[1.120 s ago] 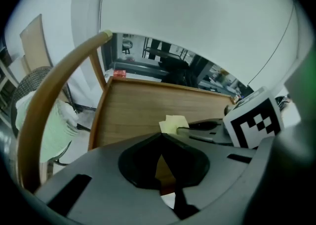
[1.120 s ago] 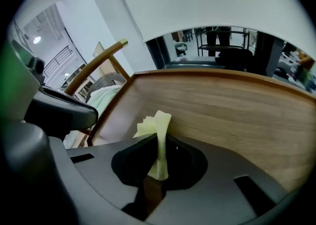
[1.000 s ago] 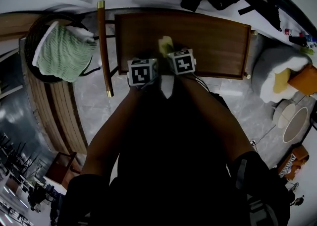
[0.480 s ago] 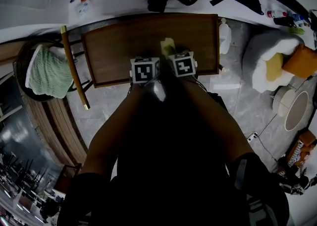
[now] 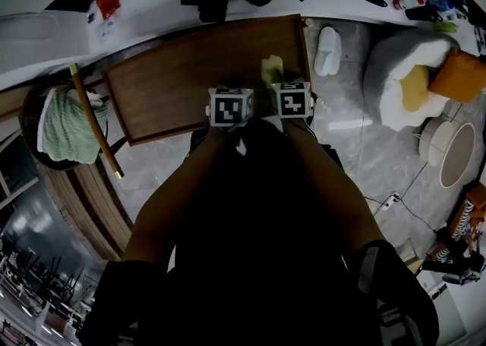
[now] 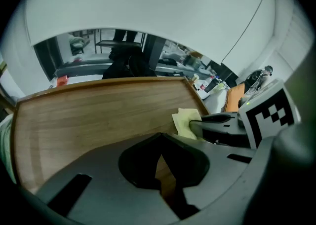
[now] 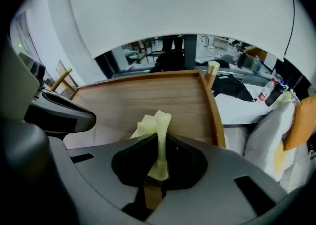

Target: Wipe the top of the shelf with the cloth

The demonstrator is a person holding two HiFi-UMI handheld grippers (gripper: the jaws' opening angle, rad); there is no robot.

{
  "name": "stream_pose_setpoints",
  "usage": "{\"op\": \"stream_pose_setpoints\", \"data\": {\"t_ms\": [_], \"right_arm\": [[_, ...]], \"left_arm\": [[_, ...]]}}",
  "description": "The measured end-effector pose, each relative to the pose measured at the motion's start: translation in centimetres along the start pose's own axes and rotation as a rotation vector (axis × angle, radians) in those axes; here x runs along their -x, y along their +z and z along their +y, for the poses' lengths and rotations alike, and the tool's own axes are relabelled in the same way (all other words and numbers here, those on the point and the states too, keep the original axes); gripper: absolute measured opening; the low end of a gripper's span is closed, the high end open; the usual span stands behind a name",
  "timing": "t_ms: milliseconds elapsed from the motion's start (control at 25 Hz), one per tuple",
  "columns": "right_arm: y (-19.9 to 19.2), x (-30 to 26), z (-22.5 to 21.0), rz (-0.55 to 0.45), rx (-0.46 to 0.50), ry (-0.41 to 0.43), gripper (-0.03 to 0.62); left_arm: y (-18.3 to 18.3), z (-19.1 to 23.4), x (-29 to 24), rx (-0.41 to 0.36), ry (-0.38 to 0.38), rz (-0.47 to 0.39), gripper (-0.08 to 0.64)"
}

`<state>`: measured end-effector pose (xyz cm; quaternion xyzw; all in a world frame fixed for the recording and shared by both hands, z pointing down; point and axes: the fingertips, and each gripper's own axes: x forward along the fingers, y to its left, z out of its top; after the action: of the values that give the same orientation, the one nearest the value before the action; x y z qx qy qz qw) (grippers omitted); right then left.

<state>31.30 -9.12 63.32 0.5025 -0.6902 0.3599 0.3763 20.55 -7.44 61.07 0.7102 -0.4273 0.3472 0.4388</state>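
Two handheld grippers, left gripper (image 5: 229, 102) and right gripper (image 5: 291, 94), sit side by side at the near edge of the brown wooden shelf top (image 5: 190, 79) in the head view. Since half a second ago they have shifted toward its right end.

Left gripper view: jaws together, nothing between them.

Right gripper view: jaws clamped on the pale yellow cloth (image 5: 271, 68) (it lies on the shelf top).
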Motion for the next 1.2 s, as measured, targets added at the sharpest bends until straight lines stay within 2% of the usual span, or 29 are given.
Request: {"op": "stream_pose_setpoints", "data": {"t_ms": [40,160,200,240,280,320,400,440,480,560,640,720,800,1040,1200], "right_arm": [[-0.1,0.2,-0.7,-0.002,-0.007,-0.017,0.043],[-0.3,0.7,-2.6,-0.006,-0.03,-0.075,0.043],[-0.5,0.9,-3.2,-0.006,-0.04,-0.094,0.043],[-0.6,1.1,-3.7,-0.006,-0.049,-0.112,0.043],[-0.7,1.2,-4.1,-0.005,-0.059,-0.126,0.043],[-0.8,1.3,-4.4,-0.005,-0.069,-0.136,0.043],[-0.8,1.4,-4.7,-0.005,-0.087,-0.151,0.043],[-0.8,1.5,-4.8,-0.006,-0.091,-0.159,0.043],[-0.9,1.5,-4.8,-0.007,-0.094,-0.168,0.043],[-1.0,1.8,-4.5,-0.016,-0.115,-0.175,0.043],[-0.6,2.6,-3.2,-0.043,-0.128,-0.161,0.043],[0.4,3.3,-1.1,-0.083,-0.11,-0.125,0.043],[1.2,3.7,2.0,-0.119,-0.09,-0.067,0.043],[1.7,2.4,15.4,-0.123,-0.007,0.08,0.043],[0.2,0.4,25.6,-0.084,0.012,0.16,0.043]], "left_arm": [[-1.4,-0.9,0.9,0.04,-0.004,0.099,0.011],[-10.2,-5.2,7.4,0.305,-0.018,0.677,0.011],[-11.8,-5.9,8.6,0.346,-0.018,0.776,0.011],[-11.8,-6.1,8.6,0.339,-0.019,0.781,0.011],[-10.2,-5.7,7.6,0.286,-0.023,0.688,0.011],[-7.2,-5.0,5.7,0.19,-0.03,0.508,0.011],[0.0,-3.3,1.4,-0.028,-0.041,0.091,0.011],[2.2,-2.9,0.4,-0.092,-0.044,-0.031,0.011],[3.2,-2.7,0.1,-0.118,-0.044,-0.086,0.011],[3.4,-2.3,0.7,-0.115,-0.034,-0.109,0.011],[2.2,-1.5,0.9,-0.076,-0.036,-0.094,0.011],[0.7,-0.3,1.4,-0.026,-0.05,-0.071,0.011],[0.1,1.5,2.8,0.008,-0.044,-0.083,0.011],[-3.2,10.5,9.5,0.099,0.01,-0.122,0.011],[-6.5,17.2,13.7,0.15,0.058,-0.152,0.011]]}}
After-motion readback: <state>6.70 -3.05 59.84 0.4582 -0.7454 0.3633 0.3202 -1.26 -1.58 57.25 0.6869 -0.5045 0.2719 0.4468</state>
